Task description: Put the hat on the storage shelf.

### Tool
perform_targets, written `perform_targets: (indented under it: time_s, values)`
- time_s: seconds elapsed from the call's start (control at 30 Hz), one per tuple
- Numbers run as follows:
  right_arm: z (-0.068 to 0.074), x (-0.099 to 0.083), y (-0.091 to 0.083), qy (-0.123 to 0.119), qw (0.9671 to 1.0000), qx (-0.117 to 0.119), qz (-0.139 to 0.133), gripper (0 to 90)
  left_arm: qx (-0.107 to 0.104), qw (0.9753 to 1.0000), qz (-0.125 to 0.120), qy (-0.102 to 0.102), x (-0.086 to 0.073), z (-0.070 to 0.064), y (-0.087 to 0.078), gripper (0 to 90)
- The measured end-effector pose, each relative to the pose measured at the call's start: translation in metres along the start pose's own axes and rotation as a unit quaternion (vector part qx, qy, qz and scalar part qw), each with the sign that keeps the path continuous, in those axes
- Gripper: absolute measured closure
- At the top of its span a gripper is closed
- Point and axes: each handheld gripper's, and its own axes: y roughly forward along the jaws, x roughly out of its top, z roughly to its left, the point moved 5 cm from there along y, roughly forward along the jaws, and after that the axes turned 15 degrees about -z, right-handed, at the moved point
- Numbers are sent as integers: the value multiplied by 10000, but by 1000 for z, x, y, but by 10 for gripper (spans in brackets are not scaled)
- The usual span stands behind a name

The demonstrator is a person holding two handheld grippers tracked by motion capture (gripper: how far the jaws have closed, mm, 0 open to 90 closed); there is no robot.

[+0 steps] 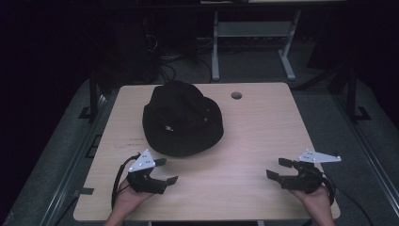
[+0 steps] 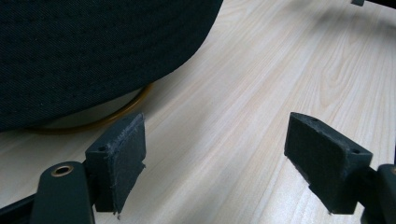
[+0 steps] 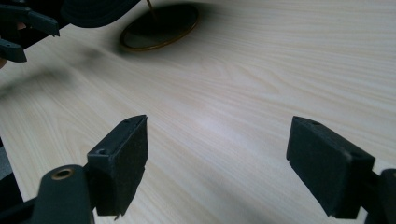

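1. Hovering just short of the black hat [image 1: 182, 120], the left gripper [image 1: 163, 170] has jaws spread wide
2. Well right of the hat, the right gripper [image 1: 277, 168] gapes too
3. Soft, light fabric on a brass-ringed stand [image 3: 159, 29]; I'd pinch the near brim [image 2: 154, 70]

Pale wooden desk [image 1: 244, 141] with one hat stand

A black hat [image 1: 181, 120] sits on a gold-ringed base [image 3: 159, 28] near the desk's far left; a round cable hole [image 1: 236, 95] lies by the far edge.
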Motion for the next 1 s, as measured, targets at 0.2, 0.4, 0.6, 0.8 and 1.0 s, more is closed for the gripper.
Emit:
perform_targets:
  time_s: [0.2,0.4,0.6,0.8,1.0]
  values:
    - [1,-8,-7,32,10000,-55,16,197,-11,10000,11,2,0,-2,1,201]
    - [3,-18,-19,-19,9999,-158,23,190,-32,10000,39,19,-1,-3,2,200]
    - [6,-23,-25,-37,9997,-202,-100,189,-17,10000,42,32,-1,-3,2,199]
    - [11,-32,-31,-58,9994,-275,-192,181,-9,10000,73,53,-1,-3,2,199]
    - [18,-38,-37,-106,9986,-360,-378,171,7,10000,45,7,-1,-1,1,199]
